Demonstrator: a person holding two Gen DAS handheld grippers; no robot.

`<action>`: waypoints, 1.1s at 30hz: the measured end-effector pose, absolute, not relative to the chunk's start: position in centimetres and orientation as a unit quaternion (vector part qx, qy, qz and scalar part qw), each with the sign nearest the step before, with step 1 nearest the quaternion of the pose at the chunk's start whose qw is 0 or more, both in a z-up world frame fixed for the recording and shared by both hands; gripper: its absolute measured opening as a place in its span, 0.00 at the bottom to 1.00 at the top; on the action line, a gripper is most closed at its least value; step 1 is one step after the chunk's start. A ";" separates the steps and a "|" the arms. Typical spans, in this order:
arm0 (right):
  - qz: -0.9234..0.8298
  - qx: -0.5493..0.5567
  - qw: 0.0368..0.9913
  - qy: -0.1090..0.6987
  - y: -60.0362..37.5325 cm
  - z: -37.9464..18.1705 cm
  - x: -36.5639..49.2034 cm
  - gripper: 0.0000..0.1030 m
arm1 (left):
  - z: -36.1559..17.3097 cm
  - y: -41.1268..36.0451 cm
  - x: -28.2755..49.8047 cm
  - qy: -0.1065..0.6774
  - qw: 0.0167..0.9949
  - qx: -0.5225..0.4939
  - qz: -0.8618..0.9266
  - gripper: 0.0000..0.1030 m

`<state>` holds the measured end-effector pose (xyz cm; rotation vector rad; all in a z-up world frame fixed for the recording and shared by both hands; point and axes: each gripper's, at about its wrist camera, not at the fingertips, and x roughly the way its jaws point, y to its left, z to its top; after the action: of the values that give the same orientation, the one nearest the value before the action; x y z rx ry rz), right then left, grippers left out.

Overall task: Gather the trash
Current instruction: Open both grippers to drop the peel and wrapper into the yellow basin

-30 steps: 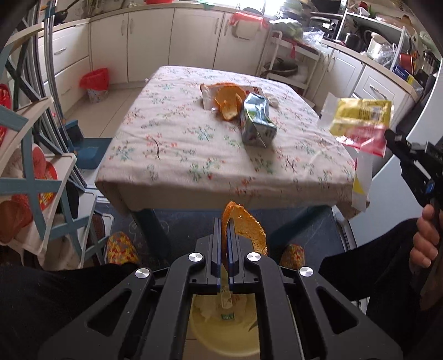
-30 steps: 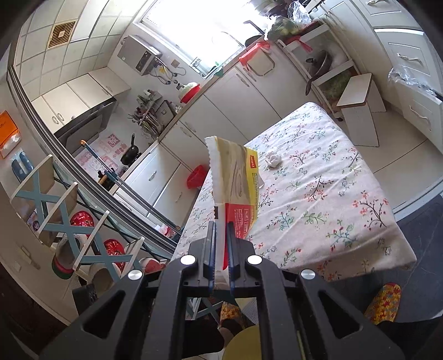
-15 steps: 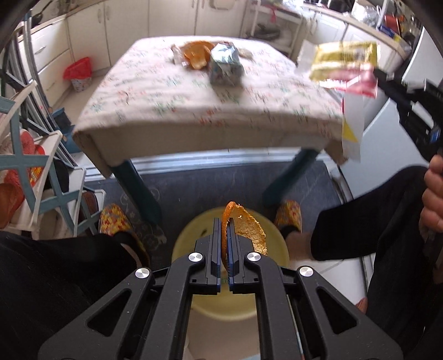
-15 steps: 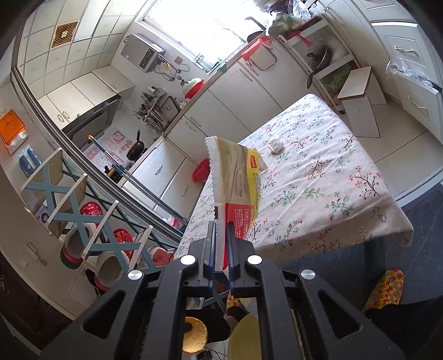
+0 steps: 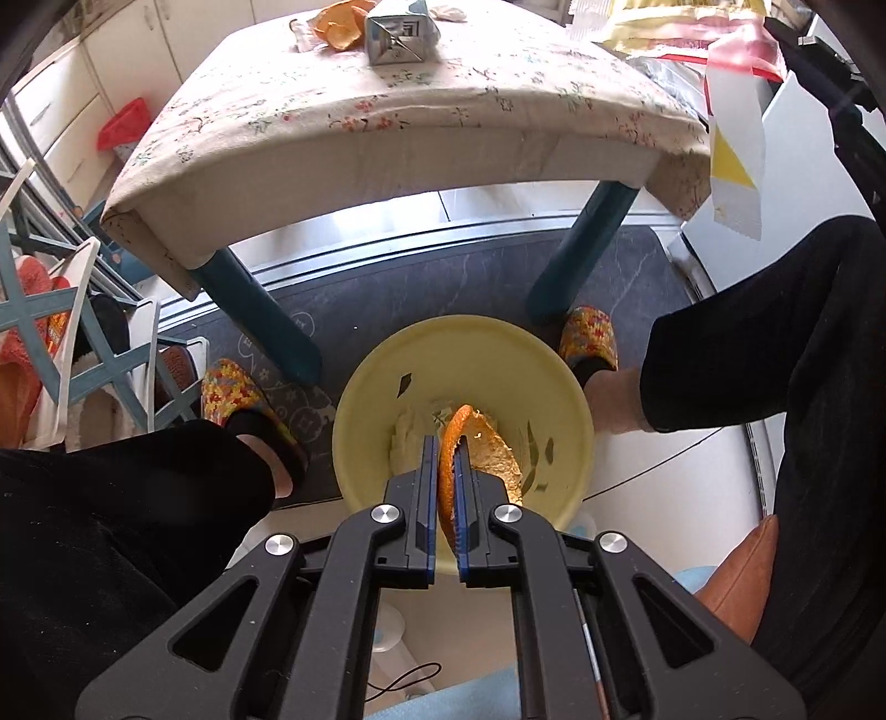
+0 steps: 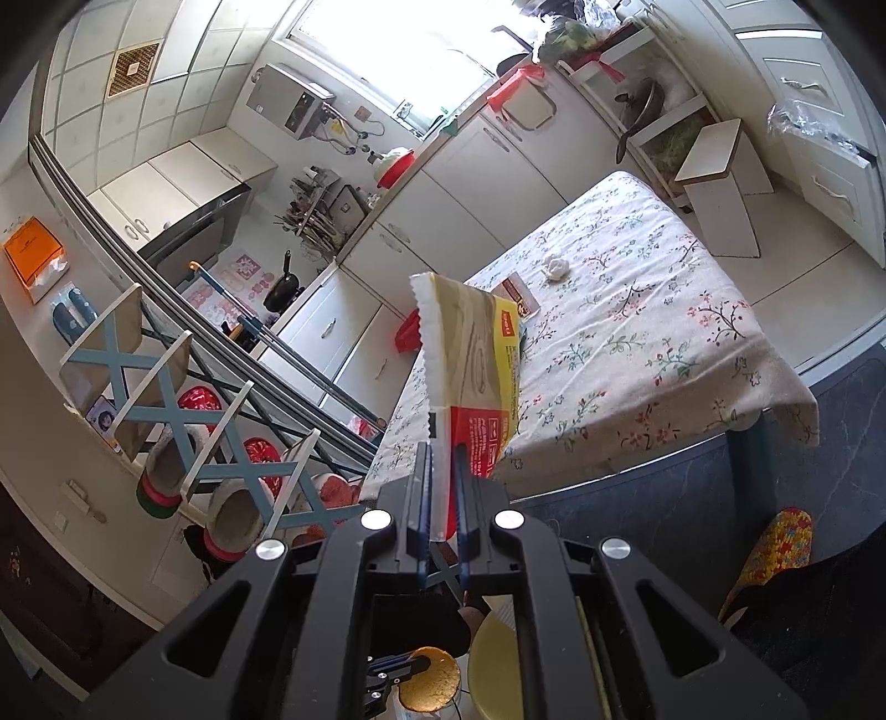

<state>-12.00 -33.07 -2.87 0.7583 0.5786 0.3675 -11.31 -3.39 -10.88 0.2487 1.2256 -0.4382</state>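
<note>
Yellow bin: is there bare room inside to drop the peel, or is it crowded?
The yellow bin is mostly bare along its far wall and right side. Crumpled white waste fills the left of the bottom, with a few scraps stuck on the right wall. The orange peel in the left gripper hangs over the middle.

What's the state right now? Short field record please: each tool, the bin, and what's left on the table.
left tool: shut on peel, above the bin
right tool: shut on wrapper, near the table edge
bin: yellow, on floor, some scraps inside
table: carton, more peel, crumpled tissue, small card
</note>
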 end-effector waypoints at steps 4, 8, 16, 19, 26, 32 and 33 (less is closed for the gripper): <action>0.180 0.361 0.871 0.280 -32.9 -3.0 -12.2 0.08 | -11.0 -3.6 -11.3 0.573 0.785 0.123 -0.201 0.25; 0.186 0.355 0.871 0.285 -32.5 -3.0 -12.4 0.08 | -10.9 -3.6 -11.3 0.569 0.789 0.130 -0.195 0.40; 0.205 0.341 0.865 0.306 -31.1 -3.4 -12.7 0.08 | -9.3 -0.9 -9.9 0.544 0.826 0.069 -0.132 0.61; 0.221 0.328 0.858 0.328 -29.9 -3.9 -12.7 0.08 | -8.2 1.2 -9.3 0.520 0.849 0.025 -0.092 0.72; 0.256 0.271 0.832 0.412 -26.1 -5.7 -11.9 0.08 | -6.3 3.7 -9.3 0.474 0.880 -0.016 -0.040 0.78; 0.265 0.218 0.805 0.485 -23.3 -7.9 -11.7 0.08 | -5.3 4.5 -9.4 0.448 0.893 -0.025 -0.026 0.80; 0.265 0.209 0.802 0.493 -22.9 -8.1 -11.7 0.08 | -5.1 4.6 -9.5 0.444 0.896 -0.025 -0.024 0.80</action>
<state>-11.71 -22.93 -8.14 0.4490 1.0556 0.5678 -9.50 4.59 -5.13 -0.0526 0.9195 -0.0496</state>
